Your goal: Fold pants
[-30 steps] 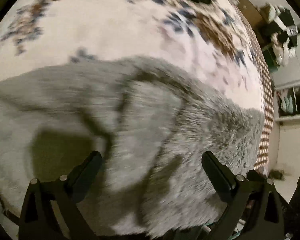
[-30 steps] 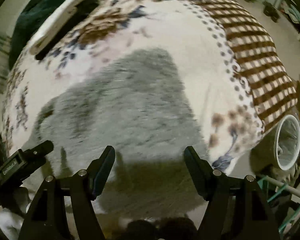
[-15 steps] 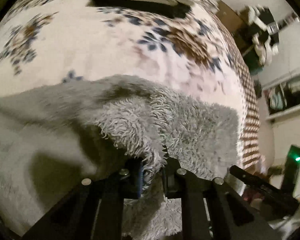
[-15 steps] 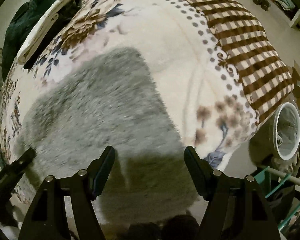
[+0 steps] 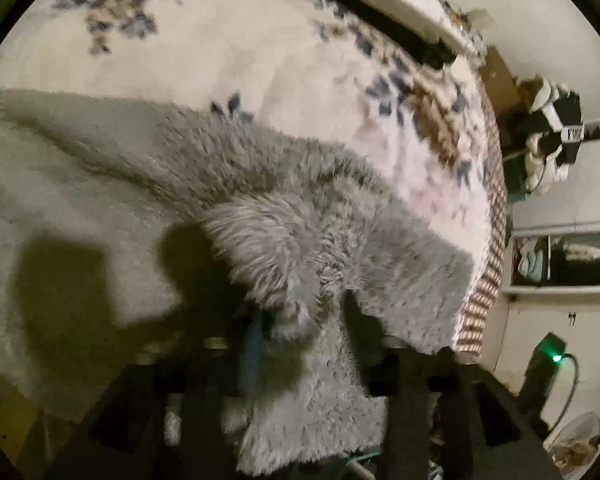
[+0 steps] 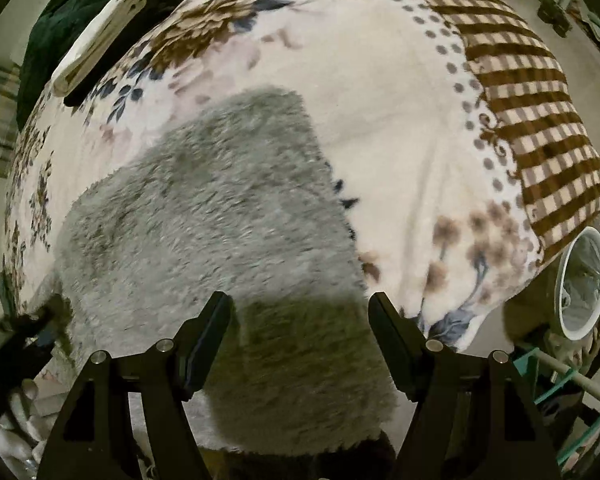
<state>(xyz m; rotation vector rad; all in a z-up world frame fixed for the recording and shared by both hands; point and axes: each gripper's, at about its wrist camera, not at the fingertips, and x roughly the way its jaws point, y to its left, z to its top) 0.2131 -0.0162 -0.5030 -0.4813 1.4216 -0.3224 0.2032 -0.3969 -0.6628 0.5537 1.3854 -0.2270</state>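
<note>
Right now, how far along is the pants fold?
Done: the fluffy grey pants lie spread on the floral blanket. In hand: the left gripper is pinching a tuft of the fabric and lifting it; the right gripper hovers open over the near edge, holding nothing. Left: no finished fold is visible, so carrying the fabric over and flattening remain.

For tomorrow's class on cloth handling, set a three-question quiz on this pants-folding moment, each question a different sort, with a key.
1. True or false: the right gripper has its fingers closed on the grey fleece pants.
2. Which gripper pinches a raised fold of the pants? A) left B) right C) neither
3. Fill in: the pants lie on a ____-patterned blanket with a brown checked border.

Key: 1 false, its fingers stand apart above the fabric. 2 A, the left gripper. 3 floral.
</note>
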